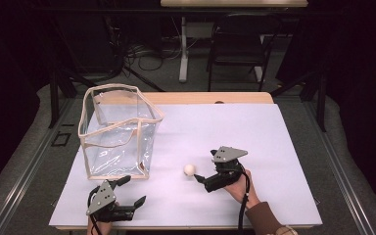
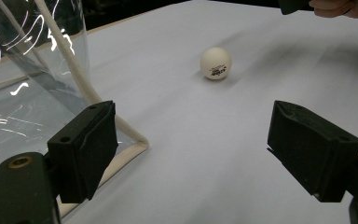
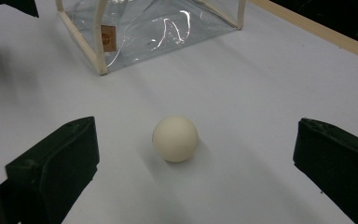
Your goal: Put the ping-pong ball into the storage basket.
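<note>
cream-white ball (image 3: 175, 138), clear bag (image 1: 119, 132) with beige trim, black tongs (image 3: 191, 172)

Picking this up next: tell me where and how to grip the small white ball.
Grip the small white ball across its widest middle, jaws on opposite sides, coming low from the right gripper side. It is round and loose on the white table, so an off-centre pinch would probably squirt it away.

White worktop (image 1: 254, 132) with wood edge at far side. Black chair (image 1: 237, 41) beyond it. Cables (image 1: 147, 56) tangled on grey floor.
</note>
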The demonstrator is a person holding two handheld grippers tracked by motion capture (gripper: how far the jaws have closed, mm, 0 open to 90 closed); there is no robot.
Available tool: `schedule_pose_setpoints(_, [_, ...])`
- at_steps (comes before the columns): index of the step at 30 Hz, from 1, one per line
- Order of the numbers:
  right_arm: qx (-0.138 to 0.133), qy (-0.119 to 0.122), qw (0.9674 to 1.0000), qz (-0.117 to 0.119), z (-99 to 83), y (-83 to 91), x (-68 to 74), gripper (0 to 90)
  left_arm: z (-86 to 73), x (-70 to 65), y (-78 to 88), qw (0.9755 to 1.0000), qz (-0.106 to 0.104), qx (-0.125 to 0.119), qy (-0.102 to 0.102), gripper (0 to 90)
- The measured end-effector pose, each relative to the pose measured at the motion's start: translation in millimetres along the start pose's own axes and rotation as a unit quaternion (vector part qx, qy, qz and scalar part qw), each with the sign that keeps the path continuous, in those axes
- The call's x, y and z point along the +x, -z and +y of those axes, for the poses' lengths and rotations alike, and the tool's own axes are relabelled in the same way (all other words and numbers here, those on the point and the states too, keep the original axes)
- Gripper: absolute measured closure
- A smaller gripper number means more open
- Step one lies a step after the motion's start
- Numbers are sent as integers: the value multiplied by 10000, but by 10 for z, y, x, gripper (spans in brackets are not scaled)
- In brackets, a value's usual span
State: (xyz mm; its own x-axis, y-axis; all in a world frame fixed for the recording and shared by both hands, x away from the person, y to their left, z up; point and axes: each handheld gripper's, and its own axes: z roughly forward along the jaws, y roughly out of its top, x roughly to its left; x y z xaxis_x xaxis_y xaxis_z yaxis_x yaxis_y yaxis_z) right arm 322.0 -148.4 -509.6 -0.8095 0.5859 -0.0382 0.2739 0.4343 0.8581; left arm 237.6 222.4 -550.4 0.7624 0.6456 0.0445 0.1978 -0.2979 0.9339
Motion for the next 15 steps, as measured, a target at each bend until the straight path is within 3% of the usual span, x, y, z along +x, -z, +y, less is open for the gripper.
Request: schedule_pose_setpoints(15, [195, 32, 9997, 106, 37, -188, 47, 0, 0, -1, -4, 10000, 14, 6, 0, 161])
